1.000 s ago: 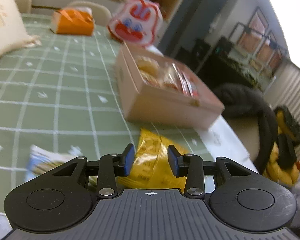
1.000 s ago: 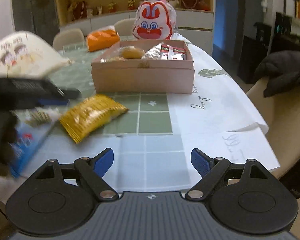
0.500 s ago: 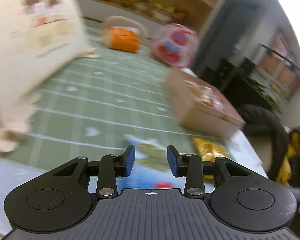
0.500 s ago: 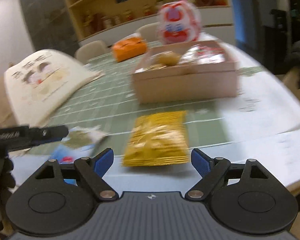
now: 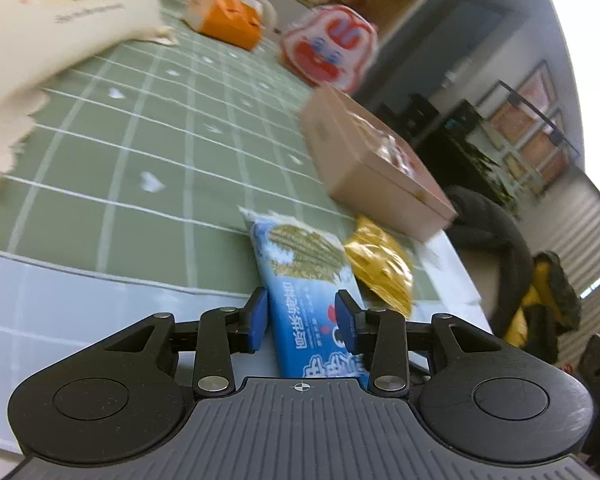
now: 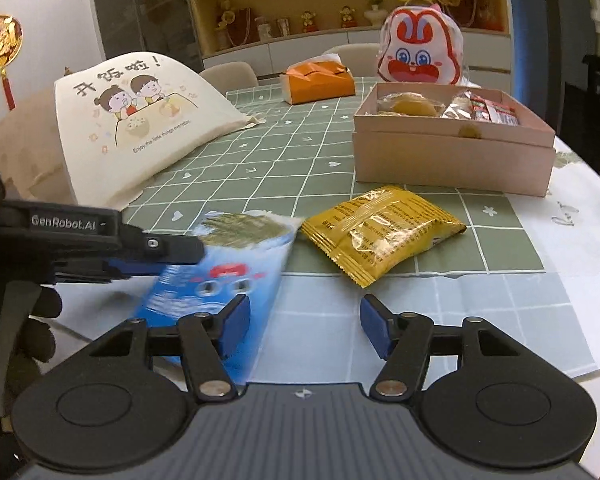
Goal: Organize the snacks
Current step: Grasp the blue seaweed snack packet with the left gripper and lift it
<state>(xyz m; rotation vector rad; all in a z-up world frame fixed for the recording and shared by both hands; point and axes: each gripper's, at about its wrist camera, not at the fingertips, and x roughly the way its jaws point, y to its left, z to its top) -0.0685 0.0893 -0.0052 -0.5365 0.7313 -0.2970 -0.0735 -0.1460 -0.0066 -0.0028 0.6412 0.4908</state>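
Part of the sorting can be judged done: several wrapped snacks (image 6: 476, 106) are already seen inside the box (image 6: 452, 156), which stands on the table (image 6: 580, 232) at about one o'clock in the right wrist view. Two packets are left outside it, so the task is judged roughly midway, as far as can be shown.

The blue packet (image 5: 308, 288) lies flat near the table edge, at twelve o'clock from the left gripper (image 5: 302, 316). Its near end is seen between the left jaws, which stand apart and are opening; a gap is visible beside the left pad, while contact at the right pad cannot be settled, so no clamp is judged to be made.

The yellow packet (image 6: 384, 232) rests just beside the blue one, at about twelve o'clock from the right gripper (image 6: 304, 330) and between it and the box. The right jaws are closing but are held apart, with nothing between them but bare table; the yellow packet is well ahead of the pads.

What is left is judged to be this: both packets must be gripped, carried to the box and set among the snacks there. Whether room is left in the box cannot be told from these views. The tote (image 6: 136, 120), the orange box (image 6: 320, 84) and the rabbit bag (image 6: 420, 50) at the far side are not touched.
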